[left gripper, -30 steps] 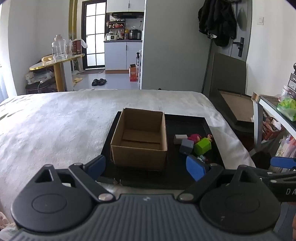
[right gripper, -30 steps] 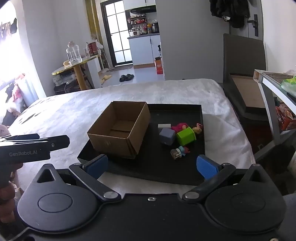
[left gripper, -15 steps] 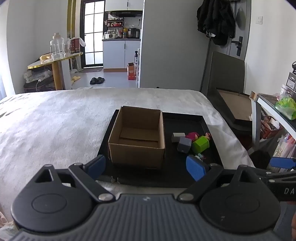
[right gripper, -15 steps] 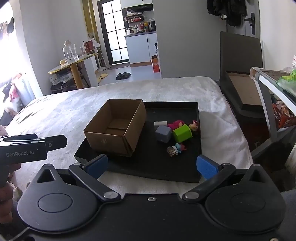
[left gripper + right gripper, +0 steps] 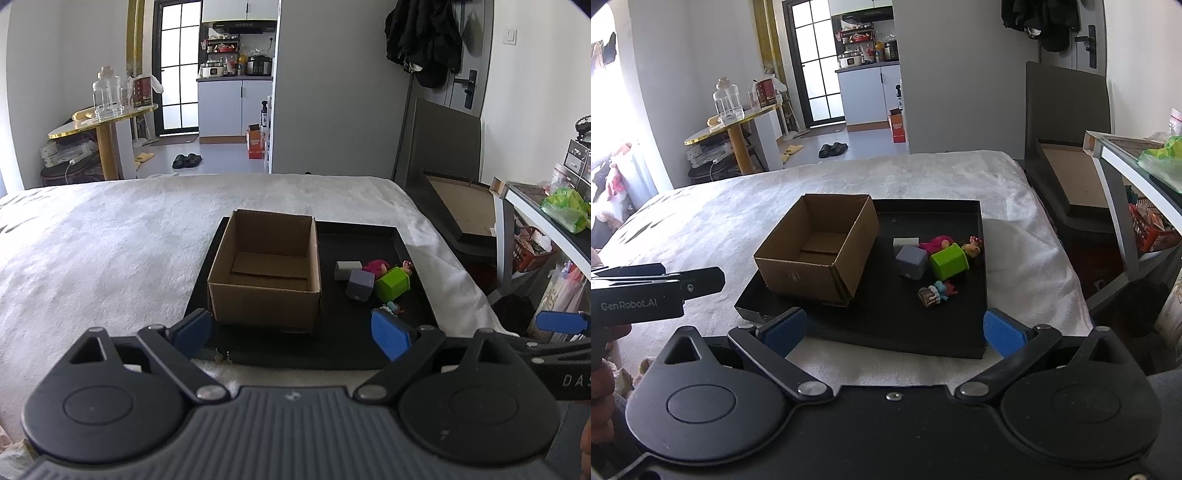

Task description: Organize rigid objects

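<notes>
Both claws are hanging released over the near edge of the bed, their blue pads spread wide and gripping nothing. The left gripper [image 5: 291, 334] is pointing almost straight at the open cardboard box [image 5: 265, 271], which is sitting just ahead of it on the left half of a black tray [image 5: 369, 350]. The box is standing upright with its flaps out of the way and nothing showing inside it, so it is likely waiting as the bin for the loose pieces.

The right gripper [image 5: 892, 326] is facing the same tray from slightly further right, with the box ahead and to its left. The toys are lying ahead of it and a little to the right, bunched on the tray's bare half: a small grey block [image 5: 906, 242], a purple-grey cube [image 5: 911, 261] touching a lime-green cube [image 5: 949, 262], a doll in pink [image 5: 955, 245] lying behind the green cube, and a tiny figure in blue and pink [image 5: 936, 291] nearest the claw. Keeping them together beside the box is probably meant to make each carry short.

Judging by this, no piece is yet moved; the tiny figure looks the easiest first pick for the right claw.

Readable writing: "GenRobot.AI" on the side of the left device in the right view, and "DAS" on the right device at the edge of the left view.
</notes>
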### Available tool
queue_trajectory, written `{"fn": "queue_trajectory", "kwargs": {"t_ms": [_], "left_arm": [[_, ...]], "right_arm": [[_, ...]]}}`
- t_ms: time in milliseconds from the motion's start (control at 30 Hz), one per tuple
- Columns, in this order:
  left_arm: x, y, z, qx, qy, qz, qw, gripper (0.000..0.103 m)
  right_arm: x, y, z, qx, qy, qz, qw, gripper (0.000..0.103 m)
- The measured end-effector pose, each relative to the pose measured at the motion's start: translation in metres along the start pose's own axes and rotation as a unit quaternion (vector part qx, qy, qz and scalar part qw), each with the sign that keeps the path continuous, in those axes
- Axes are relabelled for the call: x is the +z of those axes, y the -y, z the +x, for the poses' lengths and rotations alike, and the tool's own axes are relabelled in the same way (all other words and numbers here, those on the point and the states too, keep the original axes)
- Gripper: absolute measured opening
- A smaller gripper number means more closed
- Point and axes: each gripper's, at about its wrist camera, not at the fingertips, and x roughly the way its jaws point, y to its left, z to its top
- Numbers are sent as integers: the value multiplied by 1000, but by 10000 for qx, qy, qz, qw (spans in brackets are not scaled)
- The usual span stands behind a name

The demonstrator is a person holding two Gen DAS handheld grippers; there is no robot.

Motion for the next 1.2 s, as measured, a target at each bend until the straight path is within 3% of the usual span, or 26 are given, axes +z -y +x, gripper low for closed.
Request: {"fn": "queue_trajectory", "kwargs": {"t_ms": [1200], "left_arm": [[1,0,-1,-4,-47,-56,10000,93]], "right_arm": [[-1,-7,-1,-117,128,-158,9997,103]]}}
